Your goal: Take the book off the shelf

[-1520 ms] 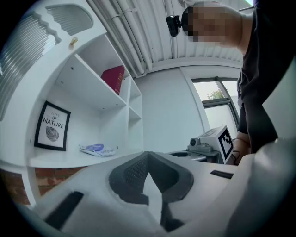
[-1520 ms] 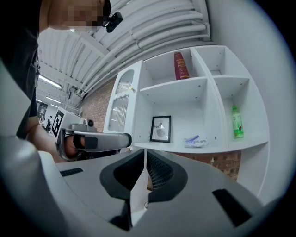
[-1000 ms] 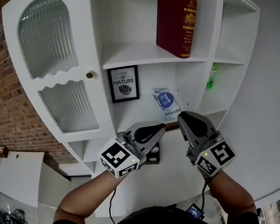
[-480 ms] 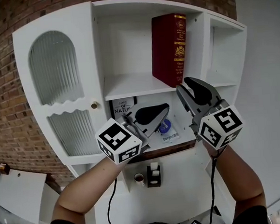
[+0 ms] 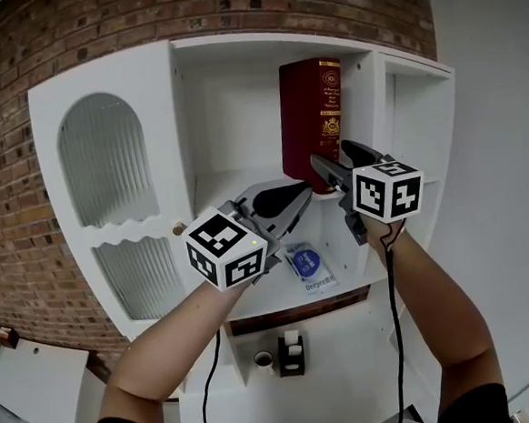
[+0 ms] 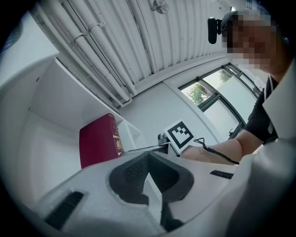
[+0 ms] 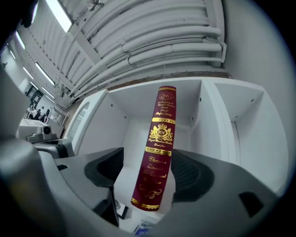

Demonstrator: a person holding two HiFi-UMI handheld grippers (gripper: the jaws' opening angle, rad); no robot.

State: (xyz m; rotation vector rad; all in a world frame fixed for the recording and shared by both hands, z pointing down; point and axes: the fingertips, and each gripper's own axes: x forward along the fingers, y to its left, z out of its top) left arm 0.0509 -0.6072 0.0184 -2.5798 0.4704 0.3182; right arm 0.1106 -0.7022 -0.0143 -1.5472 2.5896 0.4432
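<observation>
brick wall [image 5: 78,38] behind | blue packet [image 5: 310,271] lying flat | ceiling pipes [image 7: 171,39] overhead | window [image 6: 203,92]

White shelf [image 5: 108,77] against brick wall [image 5: 7,190]. Bears on top board a red book [image 5: 309,111], on end, near right divider. Holds on board below a blue-and-white packet [image 5: 307,266], flat. Lower still, keeps a cup [image 5: 262,359] beside a small rack [image 5: 294,350]. Closes at left with ribbed-glass doors [image 5: 106,164].

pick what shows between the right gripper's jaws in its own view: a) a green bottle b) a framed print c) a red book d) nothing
c: the red book stands between the jaws of the right gripper; they have just been opening and do not press it.
</observation>
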